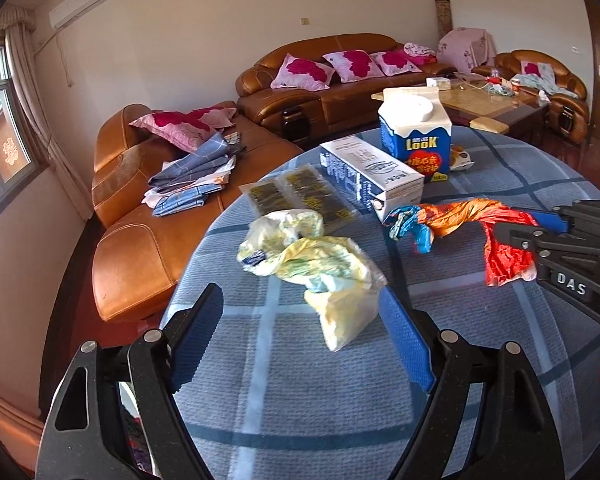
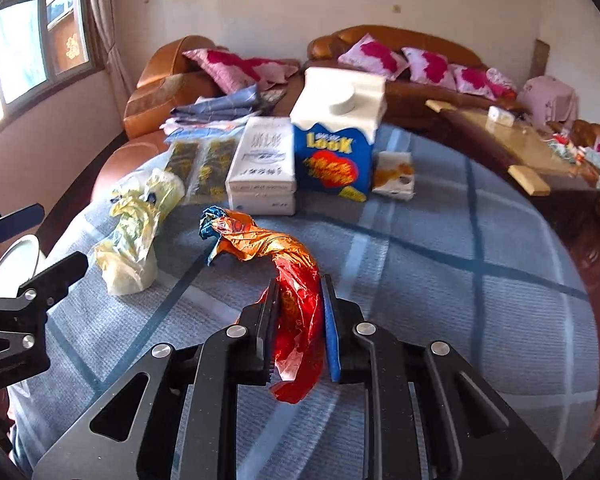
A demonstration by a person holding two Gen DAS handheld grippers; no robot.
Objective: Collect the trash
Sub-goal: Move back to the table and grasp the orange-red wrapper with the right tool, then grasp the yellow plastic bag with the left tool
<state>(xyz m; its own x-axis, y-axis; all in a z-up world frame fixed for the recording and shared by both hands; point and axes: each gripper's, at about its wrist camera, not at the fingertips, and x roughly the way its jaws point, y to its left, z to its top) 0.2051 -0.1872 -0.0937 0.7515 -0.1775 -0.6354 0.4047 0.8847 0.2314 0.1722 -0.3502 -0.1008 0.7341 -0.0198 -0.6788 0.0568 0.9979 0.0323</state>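
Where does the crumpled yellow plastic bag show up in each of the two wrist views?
Left wrist view: the yellow plastic bag lies centre frame, just beyond the open left tongs.
Right wrist view: the bag is at the left, past the orange-red wrapper.
Shared landmark: the blue LOOK carton.

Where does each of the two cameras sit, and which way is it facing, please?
Left wrist: on the left hand-held gripper, facing the yellow bag between its open fingers; the right hand-held gripper shows.
Right wrist: on the right hand-held gripper, shut on the red wrapper; the left one shows.
Shared: blue carton, checked cloth, sofa.
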